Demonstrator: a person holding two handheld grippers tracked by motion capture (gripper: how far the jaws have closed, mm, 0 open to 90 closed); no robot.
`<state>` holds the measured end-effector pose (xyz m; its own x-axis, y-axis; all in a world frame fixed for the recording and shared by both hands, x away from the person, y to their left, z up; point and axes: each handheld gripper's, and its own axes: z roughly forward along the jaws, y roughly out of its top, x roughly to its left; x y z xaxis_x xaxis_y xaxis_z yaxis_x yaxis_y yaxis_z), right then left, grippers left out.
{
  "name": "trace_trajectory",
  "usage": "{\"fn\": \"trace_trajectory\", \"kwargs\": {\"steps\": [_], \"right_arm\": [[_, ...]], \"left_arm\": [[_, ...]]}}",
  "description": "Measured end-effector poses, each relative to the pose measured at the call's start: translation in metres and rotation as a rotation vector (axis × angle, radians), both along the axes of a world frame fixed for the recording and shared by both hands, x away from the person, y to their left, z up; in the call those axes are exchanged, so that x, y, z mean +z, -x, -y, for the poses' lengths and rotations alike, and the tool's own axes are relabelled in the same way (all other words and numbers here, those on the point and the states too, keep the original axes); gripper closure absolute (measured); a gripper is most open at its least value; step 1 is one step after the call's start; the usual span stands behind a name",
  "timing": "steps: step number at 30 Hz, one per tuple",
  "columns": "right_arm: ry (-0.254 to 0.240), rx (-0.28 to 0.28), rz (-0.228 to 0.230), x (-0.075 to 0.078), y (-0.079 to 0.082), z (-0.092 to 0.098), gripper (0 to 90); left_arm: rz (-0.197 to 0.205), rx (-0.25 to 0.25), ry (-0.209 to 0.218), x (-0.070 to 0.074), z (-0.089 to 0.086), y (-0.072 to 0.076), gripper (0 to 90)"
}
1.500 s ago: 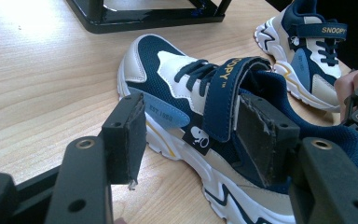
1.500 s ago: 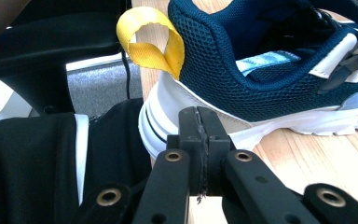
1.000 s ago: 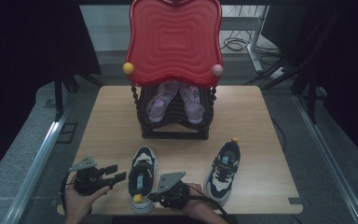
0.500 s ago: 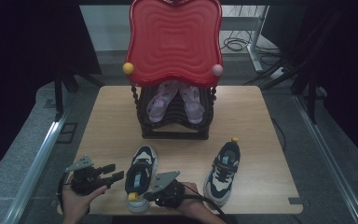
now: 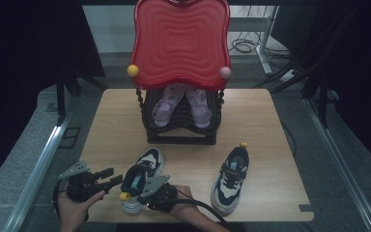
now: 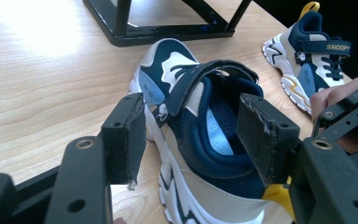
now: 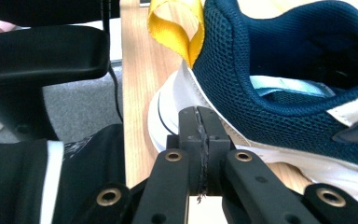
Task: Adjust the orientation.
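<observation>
A navy-and-white child's shoe (image 5: 144, 170) lies near the table's front edge with its toe pointing away and a yellow heel loop (image 5: 123, 195). My left gripper (image 5: 113, 180) is just left of it and open. In the left gripper view its jaws (image 6: 193, 126) frame the shoe (image 6: 168, 74) without touching it. My right gripper (image 5: 147, 189) is at the shoe's heel. Its pads (image 7: 199, 126) are pressed together with nothing between them, their tips against the white sole of the shoe (image 7: 284, 70) below the loop (image 7: 177, 28). The matching shoe (image 5: 229, 176) lies to the right.
A black shoe rack (image 5: 181, 137) stands mid-table with a pair of pink shoes (image 5: 181, 104) on it, under a red wavy panel (image 5: 181, 43). Its base (image 6: 168, 32) is just beyond the near shoe. The table's front edge (image 5: 198, 220) is close to both hands.
My right gripper has slid left along the front edge to the near shoe's heel. The heel has swung slightly left. The left gripper has stayed put.
</observation>
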<state>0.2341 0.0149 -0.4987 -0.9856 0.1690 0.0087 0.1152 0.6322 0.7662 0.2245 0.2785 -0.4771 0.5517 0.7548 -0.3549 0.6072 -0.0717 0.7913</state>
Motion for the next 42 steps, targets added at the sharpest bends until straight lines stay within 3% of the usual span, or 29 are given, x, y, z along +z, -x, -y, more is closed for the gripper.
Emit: {"fn": "trace_trajectory", "kwargs": {"steps": [6, 10, 12, 24, 31, 42], "right_arm": [[-0.008, -0.006, 0.002, -0.001, -0.002, -0.008, 89.8], [-0.002, -0.017, 0.022, 0.0, -0.001, -0.006, 89.7], [-0.023, -0.034, 0.035, 0.005, 0.0, 0.0, 89.7], [-0.074, -0.167, 0.089, 0.029, 0.0, 0.066, 89.7], [-0.084, -0.224, 0.101, 0.035, 0.0, 0.098, 89.7], [-0.111, -0.365, 0.103, 0.038, 0.002, 0.157, 89.7]], "left_arm": [[0.011, 0.01, 0.003, 0.002, -0.004, 0.001, 42.4], [0.004, 0.004, 0.001, 0.0, -0.002, 0.001, 42.4], [0.002, -0.001, -0.001, 0.0, -0.001, 0.001, 42.4], [0.003, -0.003, -0.002, 0.001, 0.001, 0.001, 42.4], [0.003, -0.003, -0.001, 0.0, 0.002, -0.001, 42.4], [0.013, -0.005, 0.005, 0.002, 0.004, -0.001, 42.5]]}}
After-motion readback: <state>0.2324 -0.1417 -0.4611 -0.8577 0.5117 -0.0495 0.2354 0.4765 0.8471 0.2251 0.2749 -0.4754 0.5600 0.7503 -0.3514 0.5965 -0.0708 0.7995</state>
